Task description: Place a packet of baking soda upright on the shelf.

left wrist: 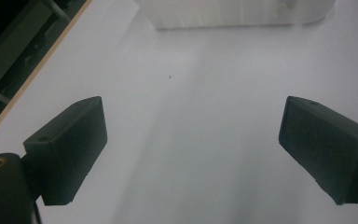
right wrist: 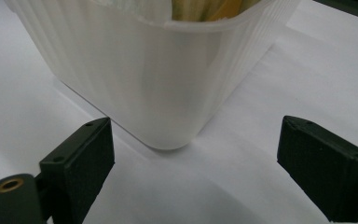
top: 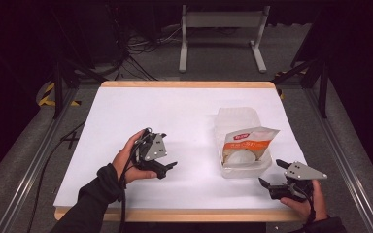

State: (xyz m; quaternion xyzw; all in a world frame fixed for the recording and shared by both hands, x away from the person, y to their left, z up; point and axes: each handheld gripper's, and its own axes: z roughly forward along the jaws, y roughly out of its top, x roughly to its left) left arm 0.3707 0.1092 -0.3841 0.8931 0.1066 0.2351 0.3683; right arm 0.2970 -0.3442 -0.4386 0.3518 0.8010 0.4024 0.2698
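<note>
A translucent plastic tub (top: 240, 121) stands right of the table's middle, holding an orange-and-white snack bag (top: 245, 144) that leans out of it. My right gripper (top: 270, 174) rests near the front right edge, open, its jaws pointing at the tub's near corner (right wrist: 168, 98) a short way off. My left gripper (top: 169, 167) sits at the front left, open with nothing between its jaws, aimed across bare table toward the tub (left wrist: 233, 14) farther away. Its two black fingers (left wrist: 70, 144) stand wide apart.
The white table top (top: 165, 116) has a wooden rim. Metal frame rails run along both sides. A white stand and cables sit on the floor beyond the far edge.
</note>
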